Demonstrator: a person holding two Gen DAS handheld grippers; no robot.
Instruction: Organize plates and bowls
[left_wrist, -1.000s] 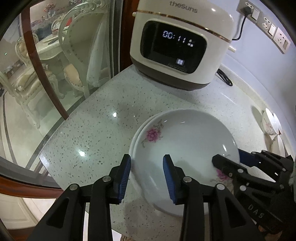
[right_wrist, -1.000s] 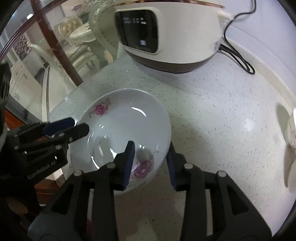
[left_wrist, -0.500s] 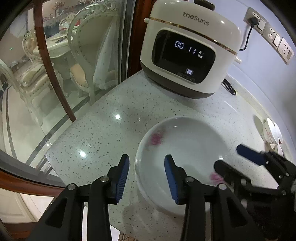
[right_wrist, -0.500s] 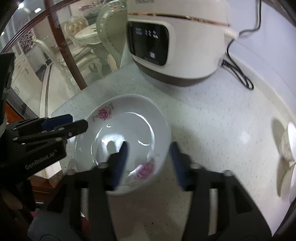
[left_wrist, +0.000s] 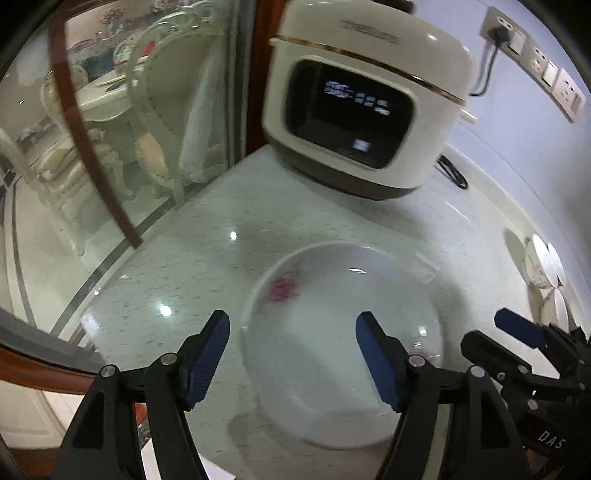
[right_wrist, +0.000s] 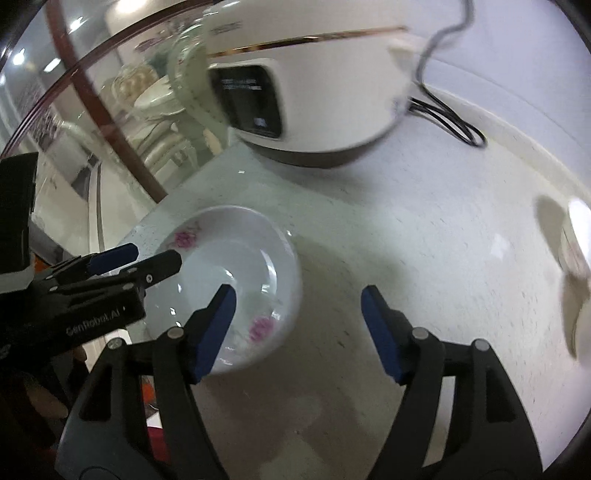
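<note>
Left gripper, right gripper jaws opening, nothing pinched; "GenRobot.AI", "DAS" lettering.

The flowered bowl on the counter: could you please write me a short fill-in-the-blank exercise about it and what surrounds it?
1. The bowl is white with ____ flowers.
2. It rests on the speckled ____, in front of the rice cooker.
3. Neither the left gripper nor the right gripper grips it; the jaws of both are ____.
4. The cooker's cord runs to a wall ____.

Missing words: pink; counter; opening; socket
</note>
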